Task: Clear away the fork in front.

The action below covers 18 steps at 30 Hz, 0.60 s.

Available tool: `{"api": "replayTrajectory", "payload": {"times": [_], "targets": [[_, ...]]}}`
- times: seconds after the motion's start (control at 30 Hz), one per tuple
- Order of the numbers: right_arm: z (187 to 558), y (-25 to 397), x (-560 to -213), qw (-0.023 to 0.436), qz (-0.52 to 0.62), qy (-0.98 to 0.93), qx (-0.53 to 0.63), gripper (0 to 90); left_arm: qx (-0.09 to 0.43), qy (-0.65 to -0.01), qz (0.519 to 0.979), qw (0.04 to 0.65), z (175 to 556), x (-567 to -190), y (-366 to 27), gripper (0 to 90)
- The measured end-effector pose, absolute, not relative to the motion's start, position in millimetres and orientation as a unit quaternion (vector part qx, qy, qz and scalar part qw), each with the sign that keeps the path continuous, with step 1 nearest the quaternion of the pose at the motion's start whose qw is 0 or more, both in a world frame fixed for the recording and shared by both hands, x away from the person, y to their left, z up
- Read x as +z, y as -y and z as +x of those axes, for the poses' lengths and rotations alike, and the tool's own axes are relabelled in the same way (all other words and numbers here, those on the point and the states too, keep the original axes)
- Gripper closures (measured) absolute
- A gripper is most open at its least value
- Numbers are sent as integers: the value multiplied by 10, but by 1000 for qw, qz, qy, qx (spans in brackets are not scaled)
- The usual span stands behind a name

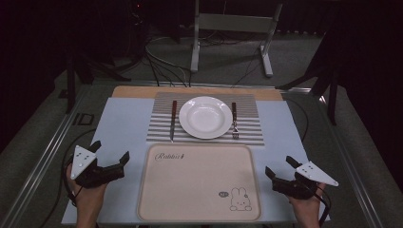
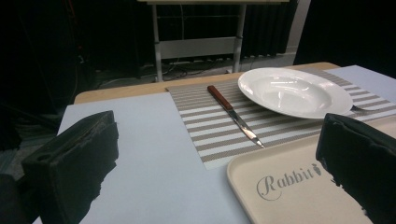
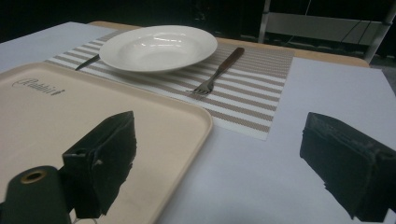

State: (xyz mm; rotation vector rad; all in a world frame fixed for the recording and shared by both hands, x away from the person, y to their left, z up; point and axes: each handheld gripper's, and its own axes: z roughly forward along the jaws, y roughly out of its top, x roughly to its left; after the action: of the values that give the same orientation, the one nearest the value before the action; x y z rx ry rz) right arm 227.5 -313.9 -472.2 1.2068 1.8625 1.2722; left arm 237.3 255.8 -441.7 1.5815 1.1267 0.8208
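Left gripper [image 1: 111, 152] at lower left of the high view, jaws spread, holding nothing. Right gripper [image 1: 280, 166] at lower right, likewise spread and empty. Tray [image 1: 157, 199] lies between them at bottom centre; plate [image 1: 206, 117], knife [image 1: 173, 119], fork [image 1: 234, 121] above it on the striped mat [image 1: 161, 133].

Empty beige tray [image 1: 190, 185] with rabbit print, flat on table between both grippers

Table's lit okay from overhead, room behind is nearly black. Soft glare on the plate [image 2: 295, 92], faint shadows. The jaws up close are blurry, and everything's a bit grainy.
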Motion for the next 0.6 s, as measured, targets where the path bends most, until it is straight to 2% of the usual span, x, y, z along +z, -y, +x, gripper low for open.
{"api": "replayTrajectory", "payload": {"times": [0.6], "targets": [[2353,3218,-4726,282,476,-685,474,106,346,-478,644,486,2384,-4454,-2589,0]]}}
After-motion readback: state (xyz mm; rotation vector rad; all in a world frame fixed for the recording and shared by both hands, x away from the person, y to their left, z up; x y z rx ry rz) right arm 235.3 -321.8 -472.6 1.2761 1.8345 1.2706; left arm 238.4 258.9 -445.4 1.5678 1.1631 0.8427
